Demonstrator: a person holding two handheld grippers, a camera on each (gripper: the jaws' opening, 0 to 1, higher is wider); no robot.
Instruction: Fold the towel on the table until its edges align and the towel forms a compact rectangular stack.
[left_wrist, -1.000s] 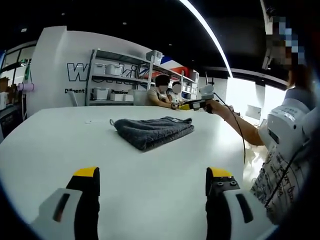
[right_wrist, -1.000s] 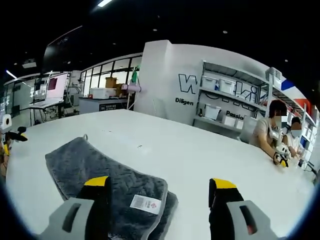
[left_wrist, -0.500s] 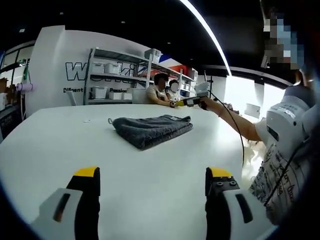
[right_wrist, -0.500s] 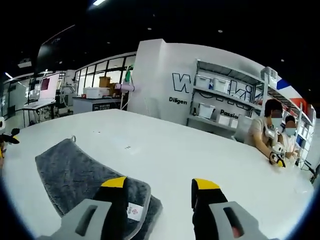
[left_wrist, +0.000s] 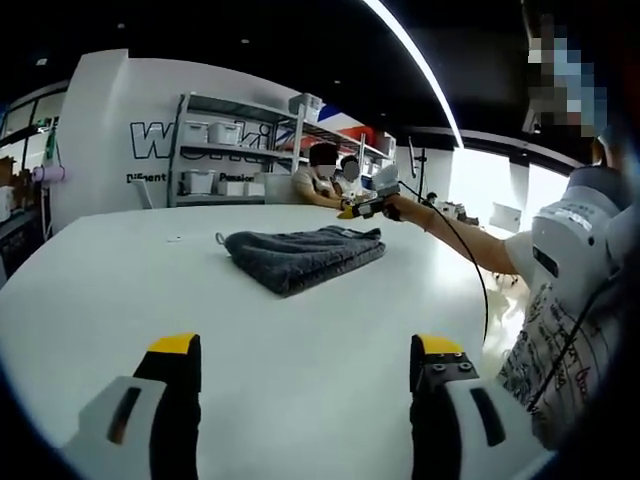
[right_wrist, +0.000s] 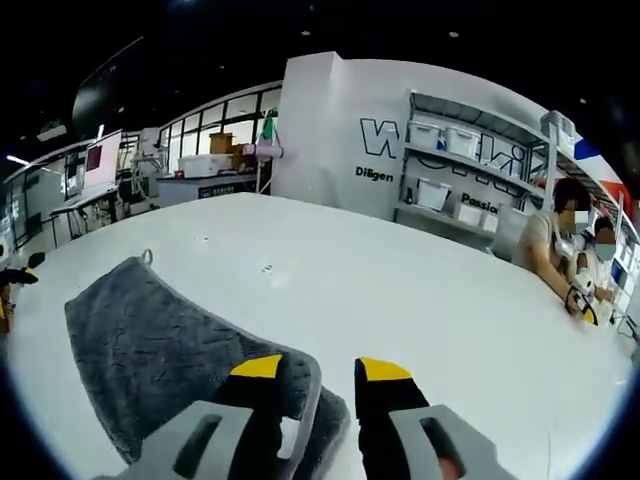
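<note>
We see the towel (left_wrist: 303, 257), dark grey and already folded into a flat, roughly rectangular stack, lying on the white table (left_wrist: 250, 340) well in from its edges; in the left gripper view it sits toward the far half of the surface, with a small hanging loop at its far-left corner. In the right gripper view the towel (right_wrist: 160, 350) lies near the table edge closest to that camera, its layered corner reaching in under the jaws, and a white label shows between the two jaw bodies. The right gripper (right_wrist: 320, 368) has its yellow-tipped jaws at a narrow gap, one tip over the towel corner and the other over the bare table (right_wrist: 420, 300) just beside it; we cannot tell whether they pinch any fabric. In the left gripper view we also see the right gripper (left_wrist: 365, 203), held in a hand at the end of an outstretched arm above the far-right corner of the towel, with a cable trailing back to the person at the right. The left gripper (left_wrist: 305, 345) is held with its jaws wide apart over bare table at the near edge, well apart from the towel and holding nothing. Beyond the far edge of the table, two seated people (left_wrist: 330, 180) face a shelving rack (left_wrist: 225, 150) that carries white bins, set against a white wall with dark lettering.
</note>
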